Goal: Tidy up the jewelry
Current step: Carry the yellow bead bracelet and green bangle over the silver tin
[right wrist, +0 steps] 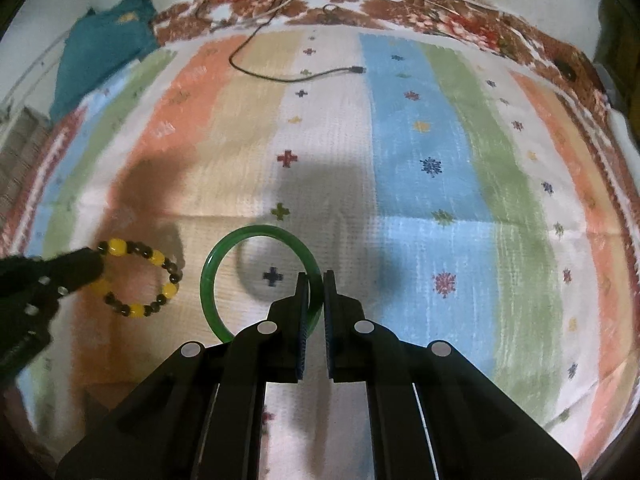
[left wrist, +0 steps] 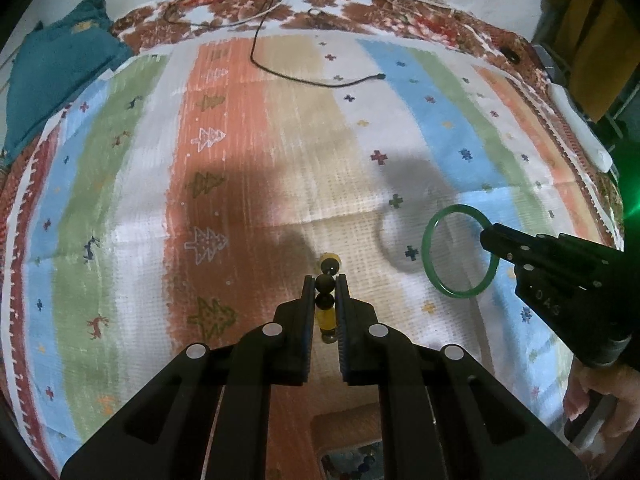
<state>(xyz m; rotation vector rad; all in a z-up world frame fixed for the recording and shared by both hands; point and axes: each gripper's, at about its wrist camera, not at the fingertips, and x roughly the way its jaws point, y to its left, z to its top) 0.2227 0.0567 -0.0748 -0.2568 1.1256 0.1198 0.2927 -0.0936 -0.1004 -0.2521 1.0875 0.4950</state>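
Jewelry here is two pieces, each lifted above a striped cloth (left wrist: 256, 168) with small crosses and tree figures. A beaded bracelet (left wrist: 327, 280) of yellow and dark beads sits in the lower middle of the left wrist view, pinched between the fingers of the left gripper (left wrist: 325, 286); the jaws stand nearly together with only the bead string between them. In the right wrist view the same bracelet (right wrist: 140, 280) hangs as a full loop at the left edge of the frame, held at its upper left by the left gripper (right wrist: 90, 260).

A green bangle (right wrist: 260, 280) stands in the lower middle of the right wrist view, its right side clamped between the narrow jaws of the right gripper (right wrist: 316, 280). In the left wrist view the bangle (left wrist: 460, 250) appears at the right, gripped on its right rim by the right gripper (left wrist: 490, 236), with part of a hand (left wrist: 600, 392) showing at the lower right edge. Bracelet and bangle are near each other but apart.

Beyond both pieces the cloth runs open toward the upper part of each frame, crossed only by a thin black cable (left wrist: 304, 76) lying in the upper middle. The cloth's far edge meets a brown floral bedcover (left wrist: 360, 4), and a teal cloth (left wrist: 60, 72) is bunched at the upper left. At the bottom edge of the left wrist view, under the gripper, a box (left wrist: 352, 460) with small coloured items is partly visible.
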